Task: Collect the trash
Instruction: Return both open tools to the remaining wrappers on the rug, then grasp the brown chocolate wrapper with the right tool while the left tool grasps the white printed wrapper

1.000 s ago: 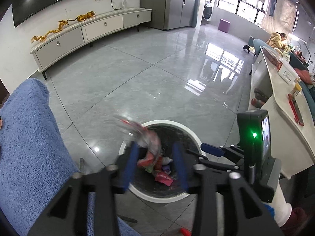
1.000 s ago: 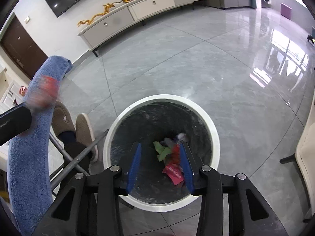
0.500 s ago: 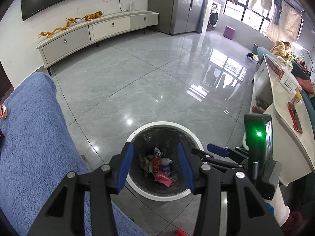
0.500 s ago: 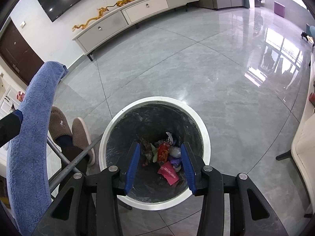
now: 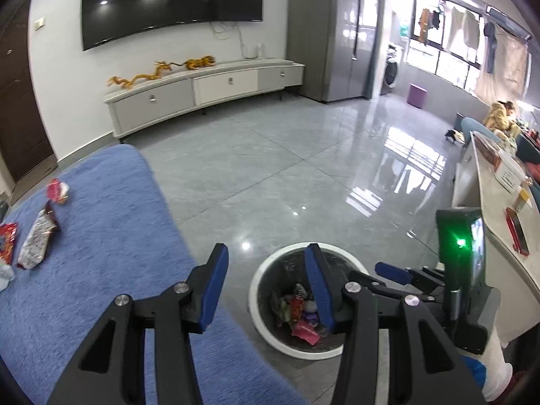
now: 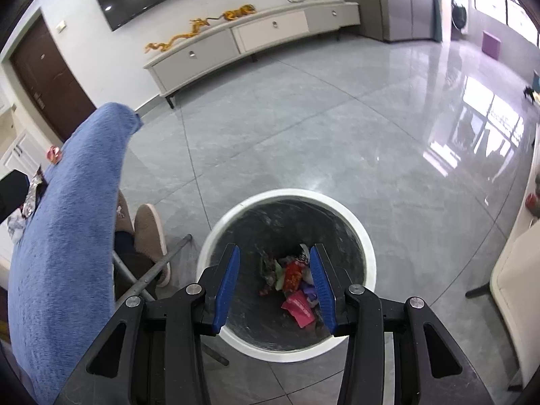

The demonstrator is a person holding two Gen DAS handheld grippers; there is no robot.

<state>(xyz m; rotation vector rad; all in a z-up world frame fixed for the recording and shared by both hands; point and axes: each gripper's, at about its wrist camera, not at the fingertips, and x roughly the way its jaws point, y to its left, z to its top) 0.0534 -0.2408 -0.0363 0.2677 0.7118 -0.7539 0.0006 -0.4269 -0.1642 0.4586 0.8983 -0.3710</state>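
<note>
Crinkled wrappers (image 5: pixel 37 239) remain on the blue tabletop cover (image 5: pixel 111 236), well left of the left gripper (image 5: pixel 266 287), whose released fingers (image 5: pixel 216 283) have swung off the bin (image 6: pixel 366 246). One wrapper has dropped in; more, perhaps four, await. The right gripper (image 6: pixel 275 290) hangs empty over the bin.

Daylight pours in from the windows (image 5: pixel 449 50) at the far right and washes them out almost white. The glossy floor (image 5: pixel 303 175) mirrors that light in a broad glare patch (strongest right of centre) plus small bright spots. Ceiling lamps show as specks on the dark TV (image 5: pixel 168 3). The room is evenly bright, with only soft shadows. Both fisheye views bend straight lines hard toward the edges, and black vignetting fills the corners. The blue cloth (image 5: pixel 101 236) looks slightly smeared near the bottom edge of the left view; the middle stays sharp.
</note>
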